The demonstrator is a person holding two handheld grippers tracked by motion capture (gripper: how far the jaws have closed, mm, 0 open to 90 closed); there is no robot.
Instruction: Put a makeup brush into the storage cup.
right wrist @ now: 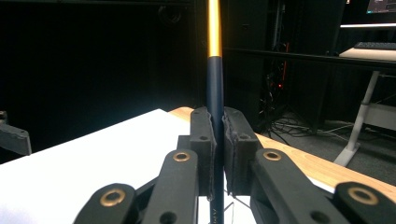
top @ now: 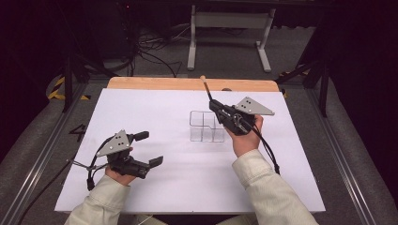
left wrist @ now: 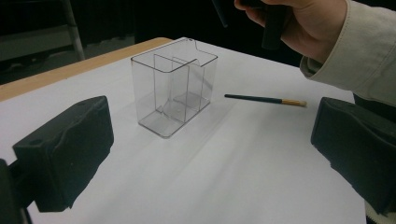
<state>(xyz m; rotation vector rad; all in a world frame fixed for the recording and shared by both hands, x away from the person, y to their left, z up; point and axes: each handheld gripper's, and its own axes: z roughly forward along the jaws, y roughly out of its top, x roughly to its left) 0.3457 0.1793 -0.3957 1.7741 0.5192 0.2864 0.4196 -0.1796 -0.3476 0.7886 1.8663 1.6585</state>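
High view, left to right: left gripper rests near the worktop's front-left corner, jaws apart and empty. Mid-table stands the clear compartment organizer, with a second brush lying just beside it. Right gripper, clamped on a navy-and-gold brush, hovers at the organizer's right side. Risk, I'd say: the long handle clips a thin wall, tipping the light organizer, or it pivots between the pads and misses its compartment.

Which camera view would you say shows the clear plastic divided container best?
The left gripper view: the clear plastic divided container stands close and unobstructed, partitions visible. In the high view it is small, beside the right gripper. The right gripper view is unclear.
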